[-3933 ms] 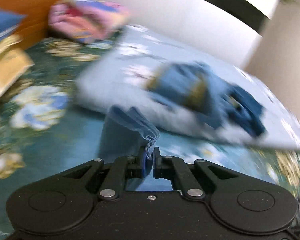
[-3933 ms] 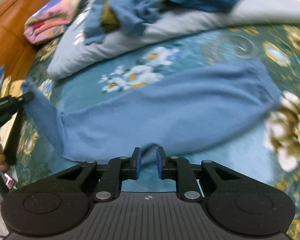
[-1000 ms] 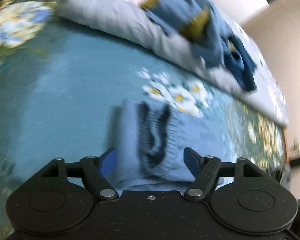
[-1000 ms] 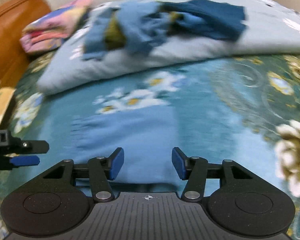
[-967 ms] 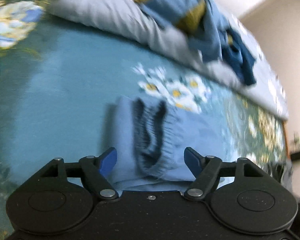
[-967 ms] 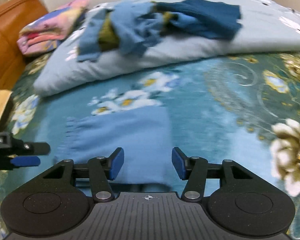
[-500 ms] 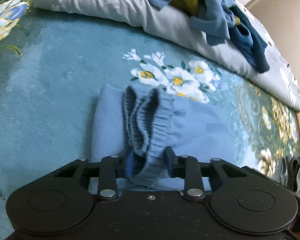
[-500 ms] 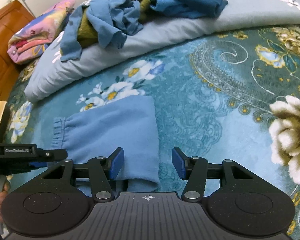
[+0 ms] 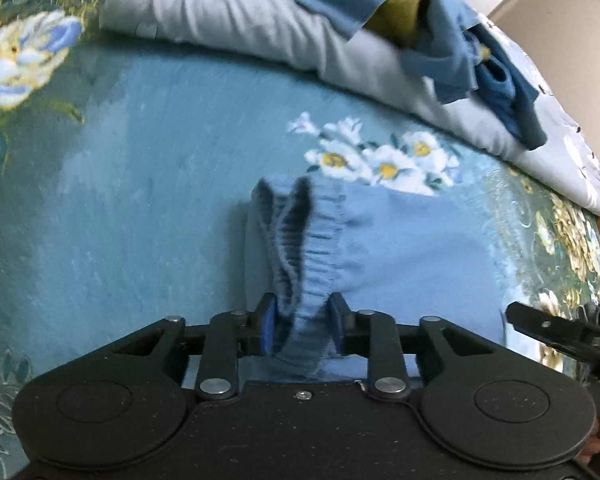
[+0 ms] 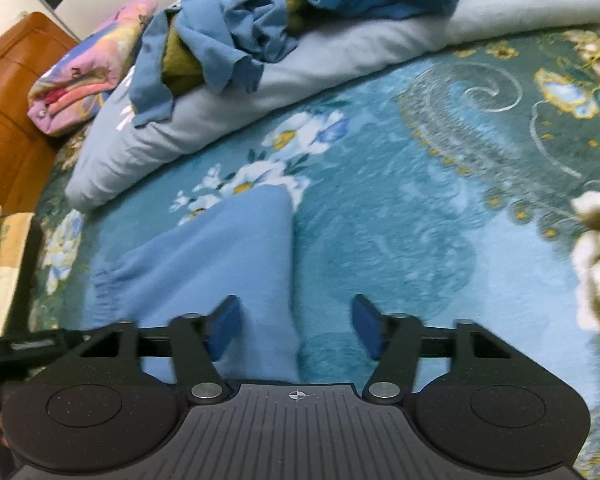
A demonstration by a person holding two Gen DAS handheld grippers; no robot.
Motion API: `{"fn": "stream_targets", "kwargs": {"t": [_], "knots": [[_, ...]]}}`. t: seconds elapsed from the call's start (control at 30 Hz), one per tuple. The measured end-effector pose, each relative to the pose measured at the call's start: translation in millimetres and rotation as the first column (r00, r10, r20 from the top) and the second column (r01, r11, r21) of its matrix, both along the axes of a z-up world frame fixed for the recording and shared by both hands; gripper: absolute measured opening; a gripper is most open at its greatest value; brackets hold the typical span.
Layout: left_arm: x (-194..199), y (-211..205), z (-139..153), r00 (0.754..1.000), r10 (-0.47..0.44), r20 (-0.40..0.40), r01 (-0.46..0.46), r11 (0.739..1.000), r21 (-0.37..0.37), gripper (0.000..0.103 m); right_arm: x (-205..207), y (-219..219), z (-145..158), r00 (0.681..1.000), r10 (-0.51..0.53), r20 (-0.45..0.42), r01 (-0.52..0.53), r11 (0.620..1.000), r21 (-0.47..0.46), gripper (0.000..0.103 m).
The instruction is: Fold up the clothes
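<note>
A light blue garment lies folded on the teal flowered bedspread. My left gripper is shut on its ribbed waistband end, which bunches up between the fingers. In the right wrist view the same garment lies flat. My right gripper is open, its blue pads straddling the garment's folded right edge. The right gripper also shows at the right edge of the left wrist view.
A grey quilt roll lies across the bed behind, with a heap of blue and olive clothes on it. A pink folded blanket and a wooden headboard are at the far left.
My left gripper has closed on the garment's ribbed waistband, where one second ago it was open around it. My right gripper has stayed open and moved closer to the folded edge.
</note>
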State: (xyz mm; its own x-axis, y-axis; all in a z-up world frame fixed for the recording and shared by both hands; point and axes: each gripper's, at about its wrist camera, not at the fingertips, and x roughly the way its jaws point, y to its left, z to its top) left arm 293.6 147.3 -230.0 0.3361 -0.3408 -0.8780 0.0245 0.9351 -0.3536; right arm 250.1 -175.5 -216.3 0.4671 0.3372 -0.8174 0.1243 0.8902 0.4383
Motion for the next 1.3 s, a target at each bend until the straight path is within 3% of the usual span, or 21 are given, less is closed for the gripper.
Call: {"fn": "stream_targets", "kwargs": {"t": [0.13, 0.2, 0.33, 0.47, 0.57, 0.63, 0.67, 0.7, 0.77, 0.83, 0.87, 0.9, 1.03, 1.3], "knots": [[-1.2, 3.0, -3.3, 1.000, 0.017, -0.008, -0.017, 0.999, 0.040, 0.057, 12.6, 4.4, -11.7, 0.999, 0.027, -0.030, -0.026, 0.999, 0.020, 0.068], [-1.1, 6.2, -7.2, 0.999, 0.026, -0.022, -0.025, 0.999, 0.042, 0.068, 18.3, 4.0, -19.4, 0.998, 0.030, -0.049, -0.027, 0.998, 0.050, 0.075], [0.7, 12.4, -15.0, 0.999, 0.014, -0.049, -0.013, 1.000, 0.008, 0.070, 27.6, 2.5, -30.2, 0.997, 0.026, -0.078, -0.019, 0.995, 0.093, 0.078], [4.3, 17.4, -6.2, 0.998, 0.022, -0.050, -0.023, 1.000, -0.020, 0.070, 26.2, 0.2, -22.6, 0.998, -0.002, -0.059, 0.007, 0.997, 0.079, 0.078], [-1.6, 17.9, 19.5, 0.998, 0.061, 0.025, -0.061, 0.998, -0.008, 0.069, 18.5, 2.9, 0.5, 1.000, 0.002, 0.023, -0.003, 1.000, 0.022, 0.075], [-3.6, 13.5, 39.9, 0.993, 0.060, 0.100, -0.058, 0.998, -0.028, 0.069, 13.8, 6.4, 15.1, 0.997, 0.031, 0.077, -0.032, 0.999, 0.019, 0.067], [-2.5, 9.1, 46.6, 0.991, 0.051, 0.125, -0.046, 0.998, -0.042, 0.069, 13.1, 9.0, 19.2, 0.995, 0.049, 0.086, -0.051, 0.998, 0.021, 0.057], [0.8, 2.1, 51.4, 0.990, 0.033, 0.140, -0.025, 0.998, -0.058, 0.068, 13.7, 12.2, 20.1, 0.995, 0.063, 0.078, -0.065, 0.998, 0.015, 0.046], [7.8, -16.1, 55.8, 0.987, -0.031, 0.156, 0.046, 0.995, -0.089, 0.067, 15.4, 18.3, 18.0, 0.994, 0.094, 0.053, -0.095, 0.995, 0.006, 0.039], [11.6, -37.3, 52.7, 0.980, -0.117, 0.164, 0.129, 0.989, -0.066, 0.063, 16.2, 22.6, 11.9, 0.992, 0.123, 0.023, -0.123, 0.992, 0.010, 0.031], [11.7, -44.2, 49.0, 0.978, -0.139, 0.153, 0.146, 0.988, -0.040, 0.056, 15.3, 22.6, 8.5, 0.992, 0.124, 0.012, -0.124, 0.992, 0.014, 0.031], [10.2, -46.5, 42.5, 0.980, -0.143, 0.138, 0.148, 0.989, -0.020, 0.048, 14.2, 22.3, 5.1, 0.992, 0.124, 0.002, -0.124, 0.992, 0.019, 0.030], [1.8, -40.4, 13.1, 0.991, -0.117, 0.069, 0.116, 0.993, 0.023, 0.038, 11.5, 19.0, -10.1, 0.991, 0.116, -0.061, -0.115, 0.993, 0.015, 0.029], [4.9, -34.6, -8.8, 0.992, -0.116, 0.043, 0.114, 0.993, 0.029, 0.038, 11.8, 22.2, -26.6, 0.986, 0.141, -0.086, -0.141, 0.990, 0.004, 0.029]]}}
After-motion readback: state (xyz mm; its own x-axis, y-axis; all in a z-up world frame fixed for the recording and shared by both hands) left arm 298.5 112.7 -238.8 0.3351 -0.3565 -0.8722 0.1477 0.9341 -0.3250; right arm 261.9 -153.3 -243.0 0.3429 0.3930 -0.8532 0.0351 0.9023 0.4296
